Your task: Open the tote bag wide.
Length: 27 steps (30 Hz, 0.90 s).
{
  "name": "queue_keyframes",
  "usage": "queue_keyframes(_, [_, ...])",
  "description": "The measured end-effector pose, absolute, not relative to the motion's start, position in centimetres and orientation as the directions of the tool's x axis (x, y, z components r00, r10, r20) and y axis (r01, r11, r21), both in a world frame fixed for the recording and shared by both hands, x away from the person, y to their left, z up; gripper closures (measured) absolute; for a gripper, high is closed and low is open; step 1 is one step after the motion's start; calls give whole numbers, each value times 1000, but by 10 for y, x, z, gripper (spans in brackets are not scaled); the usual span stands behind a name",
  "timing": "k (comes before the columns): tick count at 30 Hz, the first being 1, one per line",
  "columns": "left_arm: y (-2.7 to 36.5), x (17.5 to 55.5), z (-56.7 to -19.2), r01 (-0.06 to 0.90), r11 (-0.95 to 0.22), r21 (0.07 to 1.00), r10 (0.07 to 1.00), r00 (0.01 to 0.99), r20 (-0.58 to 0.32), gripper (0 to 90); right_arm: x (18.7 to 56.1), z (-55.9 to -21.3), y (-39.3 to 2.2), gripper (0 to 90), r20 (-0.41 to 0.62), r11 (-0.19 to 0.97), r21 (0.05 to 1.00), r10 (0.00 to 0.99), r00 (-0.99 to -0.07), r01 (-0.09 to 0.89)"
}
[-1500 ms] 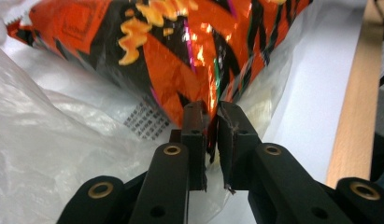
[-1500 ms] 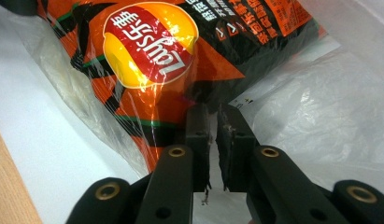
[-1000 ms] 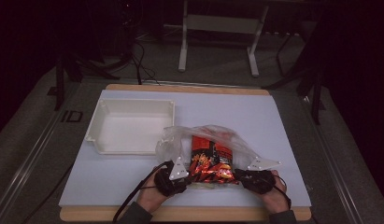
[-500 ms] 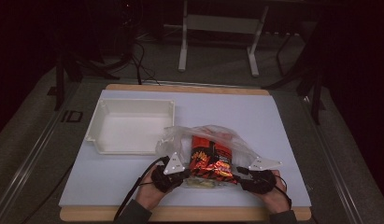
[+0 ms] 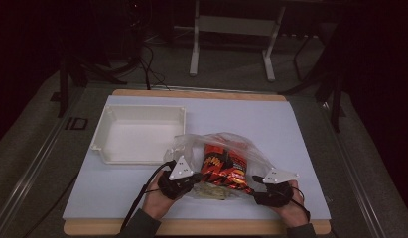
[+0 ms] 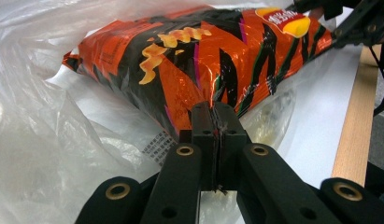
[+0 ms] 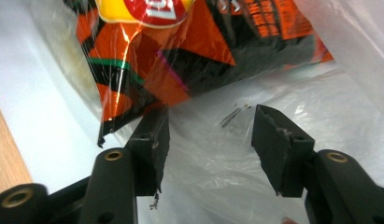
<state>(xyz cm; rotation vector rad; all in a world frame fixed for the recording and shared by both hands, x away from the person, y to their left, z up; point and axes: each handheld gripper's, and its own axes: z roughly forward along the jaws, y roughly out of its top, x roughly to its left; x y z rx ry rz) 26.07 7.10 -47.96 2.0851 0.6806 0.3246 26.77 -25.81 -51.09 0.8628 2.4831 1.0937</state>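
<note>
While both hands sit at the table's near edge in the high view, a crinkly clear plastic bag (image 5: 211, 148) lies on the white mat (image 5: 291, 129), with a glossy orange-and-black snack packet (image 5: 222, 167) inside and a white tray (image 5: 139, 133) just left. Left gripper view: the left gripper (image 6: 216, 122) is pinched tight, seemingly on thin bag film, right against the packet. Right gripper view: the right gripper (image 7: 210, 126) has just been opening, jaws wide, only loose film between them.
</note>
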Motion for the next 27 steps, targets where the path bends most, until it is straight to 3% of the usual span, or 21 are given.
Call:
queue_keyframes(6, [70,262,-477,347,-433,832,571,820,-45,889,269,-522,-250,414,-47,587,696,612,-790,413])
queue_keyframes(27, [77,272,-467,365,-384,848,594,801,-76,888,272,-529,-252,401,-23,599,674,602,-798,432])
